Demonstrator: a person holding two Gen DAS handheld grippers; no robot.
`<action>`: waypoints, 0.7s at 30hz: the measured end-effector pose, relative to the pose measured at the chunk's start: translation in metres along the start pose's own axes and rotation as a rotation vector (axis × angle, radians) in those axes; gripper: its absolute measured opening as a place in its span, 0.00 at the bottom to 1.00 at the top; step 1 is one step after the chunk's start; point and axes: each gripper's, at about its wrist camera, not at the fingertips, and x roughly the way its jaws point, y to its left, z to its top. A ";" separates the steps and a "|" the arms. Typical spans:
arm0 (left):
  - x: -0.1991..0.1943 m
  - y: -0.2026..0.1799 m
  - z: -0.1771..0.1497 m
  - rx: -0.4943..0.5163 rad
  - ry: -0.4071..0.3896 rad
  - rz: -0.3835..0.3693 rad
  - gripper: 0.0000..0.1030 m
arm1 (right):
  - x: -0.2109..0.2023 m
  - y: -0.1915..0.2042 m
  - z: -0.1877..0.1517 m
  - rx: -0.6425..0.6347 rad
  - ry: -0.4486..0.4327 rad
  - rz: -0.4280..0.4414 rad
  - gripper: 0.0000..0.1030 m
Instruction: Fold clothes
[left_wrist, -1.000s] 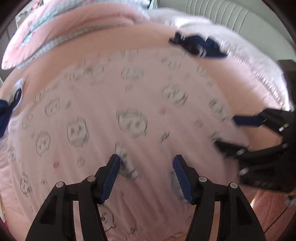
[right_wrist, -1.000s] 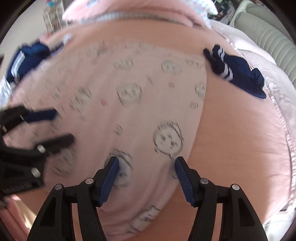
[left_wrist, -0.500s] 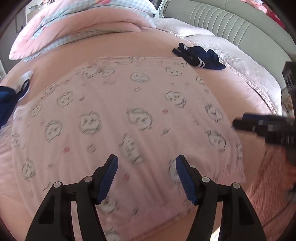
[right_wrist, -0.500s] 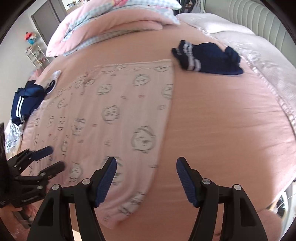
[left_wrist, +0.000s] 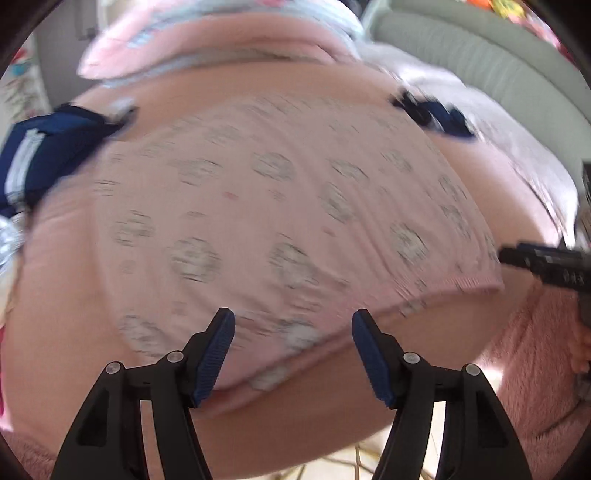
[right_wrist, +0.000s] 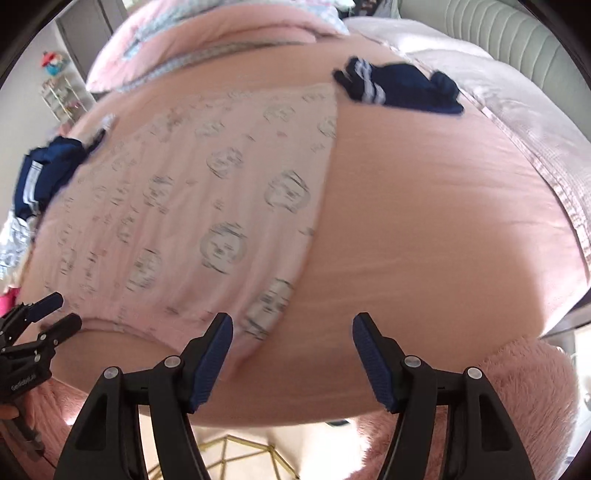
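The pink printed garment lies flat on the bed. Left gripper and right gripper hover empty, fingers apart — grabbing one layer or the sheet would spoil the fold.

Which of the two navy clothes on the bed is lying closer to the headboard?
The small navy bundle right of the pink printed garment. The other navy garment lies at the left edge.

A bed under a pink sheet fills the room, backed by a grey-green padded headboard. A small shelf rack stands by the pale wall.
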 end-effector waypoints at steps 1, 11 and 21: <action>-0.003 0.012 0.001 -0.046 -0.017 0.029 0.62 | 0.001 0.012 0.002 -0.038 -0.010 0.006 0.64; 0.005 0.050 -0.034 -0.134 0.116 0.106 0.65 | 0.027 0.029 -0.014 -0.084 0.036 -0.016 0.66; -0.008 0.056 -0.044 -0.171 0.113 0.084 0.69 | 0.015 0.025 -0.030 -0.080 0.026 -0.029 0.68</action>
